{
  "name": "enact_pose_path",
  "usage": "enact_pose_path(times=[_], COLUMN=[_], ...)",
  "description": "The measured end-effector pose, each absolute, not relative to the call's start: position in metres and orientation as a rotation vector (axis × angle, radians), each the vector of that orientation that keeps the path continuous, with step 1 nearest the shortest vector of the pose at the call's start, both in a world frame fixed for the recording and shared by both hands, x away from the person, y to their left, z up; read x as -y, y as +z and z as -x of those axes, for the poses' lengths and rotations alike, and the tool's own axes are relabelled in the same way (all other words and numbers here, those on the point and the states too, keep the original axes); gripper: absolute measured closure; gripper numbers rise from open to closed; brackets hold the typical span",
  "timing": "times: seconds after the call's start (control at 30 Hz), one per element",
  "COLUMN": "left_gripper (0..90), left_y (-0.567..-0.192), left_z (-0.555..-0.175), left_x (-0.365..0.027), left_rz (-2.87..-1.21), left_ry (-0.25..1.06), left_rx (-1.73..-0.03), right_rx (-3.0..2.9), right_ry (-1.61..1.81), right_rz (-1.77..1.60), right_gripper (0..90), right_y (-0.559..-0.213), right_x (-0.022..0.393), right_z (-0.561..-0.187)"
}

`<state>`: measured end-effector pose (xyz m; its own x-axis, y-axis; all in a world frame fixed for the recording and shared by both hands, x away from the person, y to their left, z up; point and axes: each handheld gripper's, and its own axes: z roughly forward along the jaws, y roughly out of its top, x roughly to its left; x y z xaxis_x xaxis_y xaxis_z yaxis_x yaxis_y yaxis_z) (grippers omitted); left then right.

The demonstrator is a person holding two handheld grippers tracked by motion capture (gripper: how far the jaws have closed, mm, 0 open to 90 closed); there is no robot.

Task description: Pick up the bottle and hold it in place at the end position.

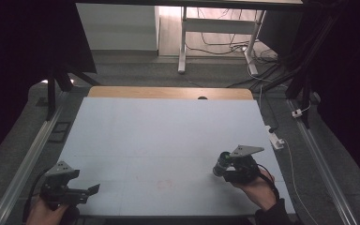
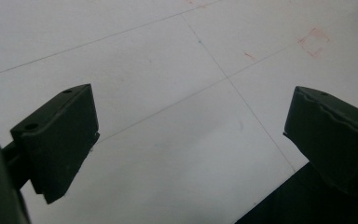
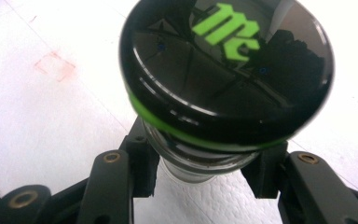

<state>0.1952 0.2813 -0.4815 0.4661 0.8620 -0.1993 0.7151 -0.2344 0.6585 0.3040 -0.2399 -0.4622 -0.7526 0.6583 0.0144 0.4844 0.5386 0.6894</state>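
Jar with black lid clamped in right gripper at lower right over pale table; left gripper lower left, jaws apart; grey floor, white desk legs at top.

The high view looks forward and down from above the person's side onto the pale surface, far enough back to take in the floor and desk legs beyond. The left gripper view rides low on the left hand-held gripper, facing along its jaws across the surface from close by. The right gripper view sits very near the jar clamped in the right hand-held gripper. All three share the faint red square mark (near the surface's front edge).
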Motion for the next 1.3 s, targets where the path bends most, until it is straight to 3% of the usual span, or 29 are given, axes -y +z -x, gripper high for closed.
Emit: enact_pose_path(times=[1.3], left_gripper=[4.1], left_y=[-0.482], left_z=[-0.195], left_x=[-0.28], left_rz=[-2.023], left_ry=[0.274], left_rx=[-1.308], right_rx=[-2.568], right_ry=[1.083], right_rz=[-0.802], right_gripper=[52.2], right_y=[-0.458], right_x=[0.149], right_z=[-0.364])
